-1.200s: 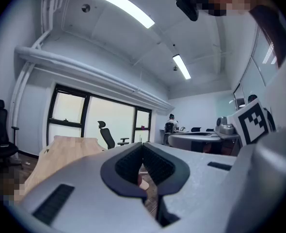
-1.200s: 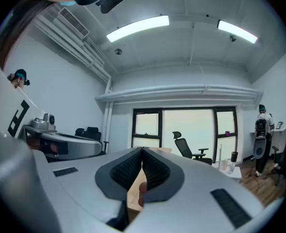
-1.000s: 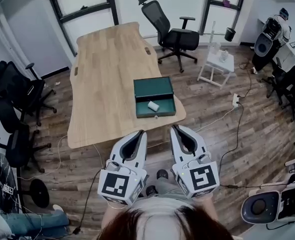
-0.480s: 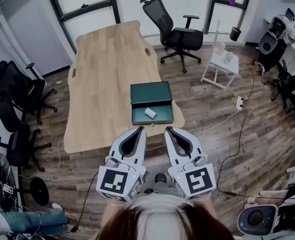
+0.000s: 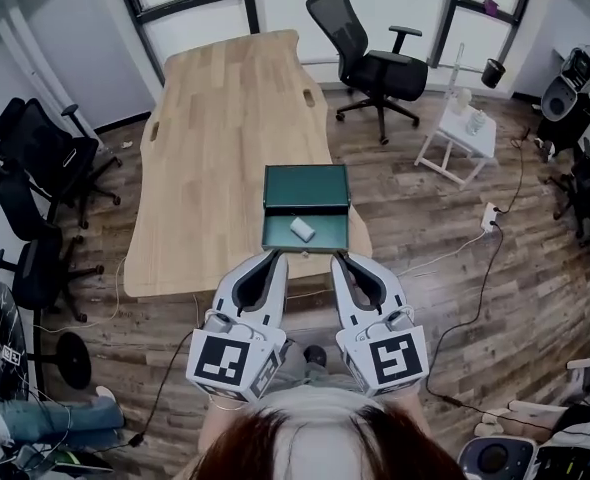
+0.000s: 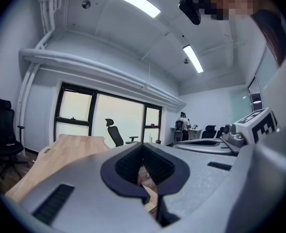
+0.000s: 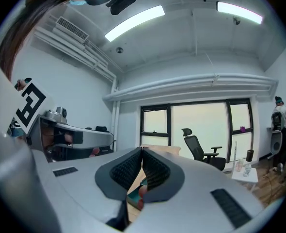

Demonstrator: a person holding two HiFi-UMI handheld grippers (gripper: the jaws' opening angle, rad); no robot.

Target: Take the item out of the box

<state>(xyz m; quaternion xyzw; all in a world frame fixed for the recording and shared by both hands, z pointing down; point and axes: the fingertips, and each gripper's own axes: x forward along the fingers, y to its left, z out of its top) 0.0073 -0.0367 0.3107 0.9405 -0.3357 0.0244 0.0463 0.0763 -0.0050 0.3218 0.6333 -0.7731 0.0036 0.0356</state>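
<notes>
Head view: nearest, the left gripper (image 5: pixel 274 256) and right gripper (image 5: pixel 338 258) point forward side by side, each with its jaws pressed together on nothing. Just beyond their tips, on the wooden table (image 5: pixel 215 138), the open green box (image 5: pixel 280 234) holds the white item (image 5: pixel 302 230).

An office meeting room: long wooden table (image 5: pixel 225 138), black swivel chairs (image 5: pixel 375 63), large windows (image 6: pixel 116 125), ceiling strip lights (image 7: pixel 133 22).

Seemingly whitish tongs (image 5: pixel 275 255), black-patterned marker cubes (image 5: pixel 233 366)
</notes>
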